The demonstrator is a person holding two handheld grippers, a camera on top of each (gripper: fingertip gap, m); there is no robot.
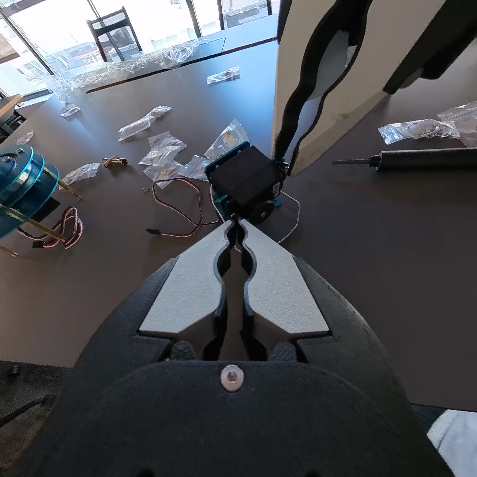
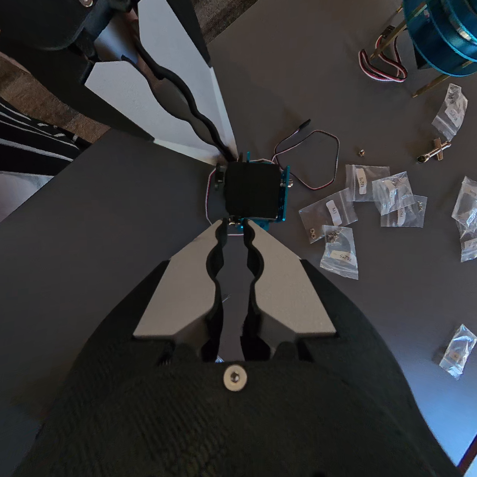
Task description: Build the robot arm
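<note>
A black servo in a teal metal bracket (image 1: 245, 180) stands on the dark table (image 1: 374, 271). It also shows in the right wrist view (image 2: 251, 191). My left gripper (image 1: 236, 224) is shut on the near lower edge of the bracket. My right gripper (image 2: 235, 224) is shut on a teal tab of the bracket on the opposite side. In the left wrist view the right gripper (image 1: 282, 163) comes down from the upper right. In the right wrist view the left gripper (image 2: 231, 156) comes in from the upper left. The servo's striped cable (image 1: 180, 206) loops on the table beside it.
Several small clear bags of screws (image 1: 165, 152) lie left of and behind the servo, and more (image 1: 418, 129) lie at the right. A teal round layered assembly (image 1: 23, 185) stands at the left. A black screwdriver (image 1: 413, 158), a brass cross wrench (image 1: 113, 161) and a loose nut (image 1: 145, 189) lie nearby. The grippers' ends are close to 5 cm from one another. The loose nut (image 1: 145, 189) lies around 15 cm away from my left fingertips. It is also in sight in the right wrist view (image 2: 362, 153).
</note>
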